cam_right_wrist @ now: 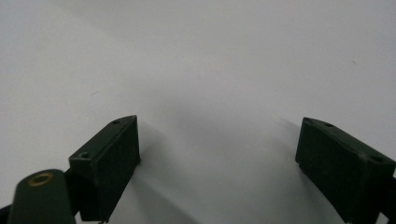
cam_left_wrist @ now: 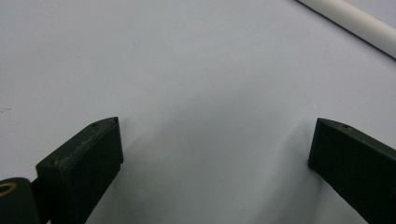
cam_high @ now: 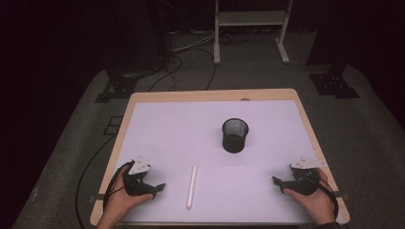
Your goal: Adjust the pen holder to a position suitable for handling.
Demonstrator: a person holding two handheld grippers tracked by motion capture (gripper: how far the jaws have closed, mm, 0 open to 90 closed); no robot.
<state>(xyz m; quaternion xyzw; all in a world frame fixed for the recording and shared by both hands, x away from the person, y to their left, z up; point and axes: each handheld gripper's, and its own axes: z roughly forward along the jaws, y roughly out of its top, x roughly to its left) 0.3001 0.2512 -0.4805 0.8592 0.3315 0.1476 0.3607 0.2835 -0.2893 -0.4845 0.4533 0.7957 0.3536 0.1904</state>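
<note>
A white stick-like rod (cam_high: 191,186) lies on the white table top (cam_high: 191,129), near the front edge and a little left of centre. Behind it and to the right stands a black mesh cup (cam_high: 235,135), upright. My left gripper (cam_high: 160,187) rests on the table at the front left, a hand on it, jaws pointing right toward the rod; it is open with only bare table between its jaws (cam_left_wrist: 215,140). The rod's end (cam_left_wrist: 355,21) crosses the upper right of the left gripper view. My right gripper (cam_high: 278,183) rests at the front right, open and holding nothing (cam_right_wrist: 217,135).
The table has a wooden rim (cam_high: 119,133). Beyond it the floor is dark, with cables (cam_high: 186,57), black stand feet (cam_high: 119,86) at the left and right, and a white frame (cam_high: 250,28) at the back.
</note>
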